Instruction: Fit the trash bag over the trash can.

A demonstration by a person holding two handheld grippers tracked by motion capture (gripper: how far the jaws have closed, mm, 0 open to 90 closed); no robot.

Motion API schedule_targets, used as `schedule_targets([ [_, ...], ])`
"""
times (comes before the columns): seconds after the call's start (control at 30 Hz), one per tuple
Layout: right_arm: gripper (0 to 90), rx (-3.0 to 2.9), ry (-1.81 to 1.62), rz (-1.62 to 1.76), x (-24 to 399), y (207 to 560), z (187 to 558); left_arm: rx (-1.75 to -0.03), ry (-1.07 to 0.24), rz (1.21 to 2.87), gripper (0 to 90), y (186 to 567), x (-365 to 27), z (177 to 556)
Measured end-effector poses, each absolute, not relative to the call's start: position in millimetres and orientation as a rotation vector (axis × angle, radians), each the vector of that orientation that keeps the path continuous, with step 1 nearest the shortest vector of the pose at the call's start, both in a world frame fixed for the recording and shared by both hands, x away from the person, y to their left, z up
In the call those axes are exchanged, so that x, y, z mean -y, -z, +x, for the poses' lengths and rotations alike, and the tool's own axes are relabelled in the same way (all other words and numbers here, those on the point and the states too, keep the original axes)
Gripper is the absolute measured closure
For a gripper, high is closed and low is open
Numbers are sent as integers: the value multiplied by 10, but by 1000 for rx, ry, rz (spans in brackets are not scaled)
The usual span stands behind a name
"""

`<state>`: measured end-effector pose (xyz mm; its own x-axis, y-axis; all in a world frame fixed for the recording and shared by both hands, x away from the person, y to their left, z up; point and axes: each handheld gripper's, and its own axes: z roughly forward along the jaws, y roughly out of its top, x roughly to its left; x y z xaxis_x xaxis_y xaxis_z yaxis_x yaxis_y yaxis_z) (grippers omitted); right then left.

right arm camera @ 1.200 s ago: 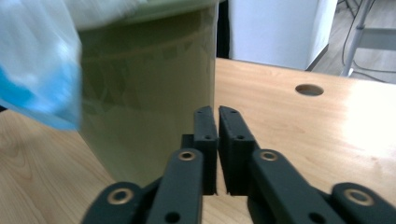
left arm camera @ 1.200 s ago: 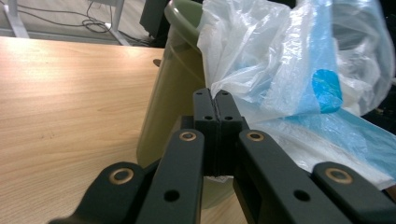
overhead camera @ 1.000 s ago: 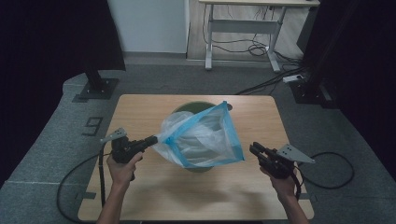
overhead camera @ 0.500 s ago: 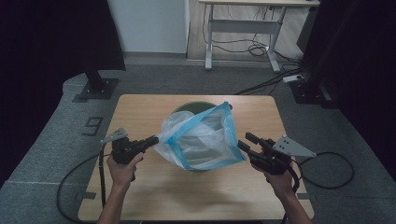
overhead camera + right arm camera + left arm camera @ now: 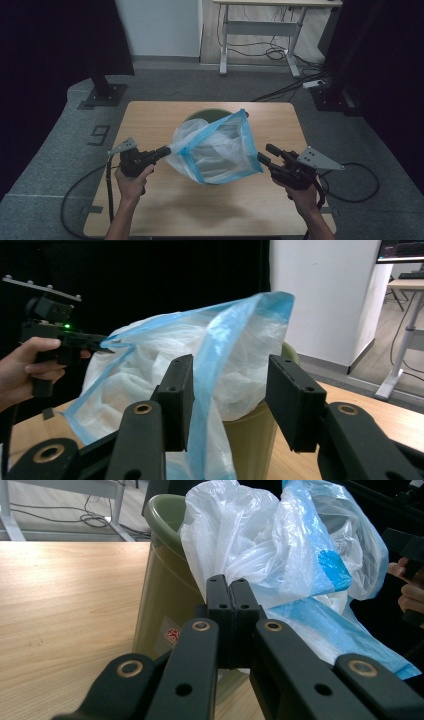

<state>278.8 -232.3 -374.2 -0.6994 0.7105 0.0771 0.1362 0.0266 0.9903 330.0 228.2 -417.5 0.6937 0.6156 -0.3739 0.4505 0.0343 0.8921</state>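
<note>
Bag (image 5: 215,150) is stretched over the bin (image 5: 200,117) at mid-table (image 5: 150,210), mouth edged in blue, body clear-white and crumpled. It is held up in the air above the bin's rim, hanging partly into it, as is seen in the left gripper view, where plastic spills over the bin's (image 5: 165,610) green wall.

Left gripper (image 5: 167,150): jaws fully closed, pinched on the bag's left corner. In its own view the left gripper (image 5: 231,602) is seen with the two pads pressed together and the bag (image 5: 280,560) bunched out right behind them. The same grip is seen from the right gripper view: the left gripper (image 5: 97,344) is clamped on the blue hem, with a hand (image 5: 27,365) round its handle.

Right gripper (image 5: 263,157): jaws about half open, having just been opening. In its own view the right gripper (image 5: 230,395) is seen with a clear gap between the pads; the bag's (image 5: 200,365) blue hem runs down through that gap, close to the left pad. No squeeze is seen on the plastic. Whether the hem touches that pad cannot be told. In the high view the tips lie just at the bag's near-right corner.

Bin stands upright on the table, far of centre between the two hands. Left hand (image 5: 131,182) and right hand (image 5: 302,192) are seen near the table's near edge, well apart, one at each side of the bag.
</note>
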Motion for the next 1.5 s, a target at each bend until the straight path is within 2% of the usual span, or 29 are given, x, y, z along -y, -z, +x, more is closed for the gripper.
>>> schedule_targets([
  [0.33,500,-1919,-1700,868,2115,3875,2859,-888,-153,1603,897,4162,-2236,3312],
  [0.4,572,-1946,-1676,869,2033,3911,2893,-888,-154,1604,897,4164,-2232,3317],
  [0.6,868,-1995,-1633,829,1951,3998,3003,-894,-154,1598,897,4181,-2242,3337],
  [0.63,880,-1994,-1606,822,1946,4015,3017,-897,-153,1596,897,4184,-2245,3343],
  [1.07,883,-2029,-1503,944,1969,4461,3321,-955,-124,1603,897,4376,-2236,3515],
  [1.3,883,-2006,-1512,1000,2038,4538,3424,-983,-119,1606,897,4440,-2222,3609],
  [1.5,882,-1969,-1518,1027,2119,4501,3454,-954,-140,1601,896,4303,-2240,3568],
])
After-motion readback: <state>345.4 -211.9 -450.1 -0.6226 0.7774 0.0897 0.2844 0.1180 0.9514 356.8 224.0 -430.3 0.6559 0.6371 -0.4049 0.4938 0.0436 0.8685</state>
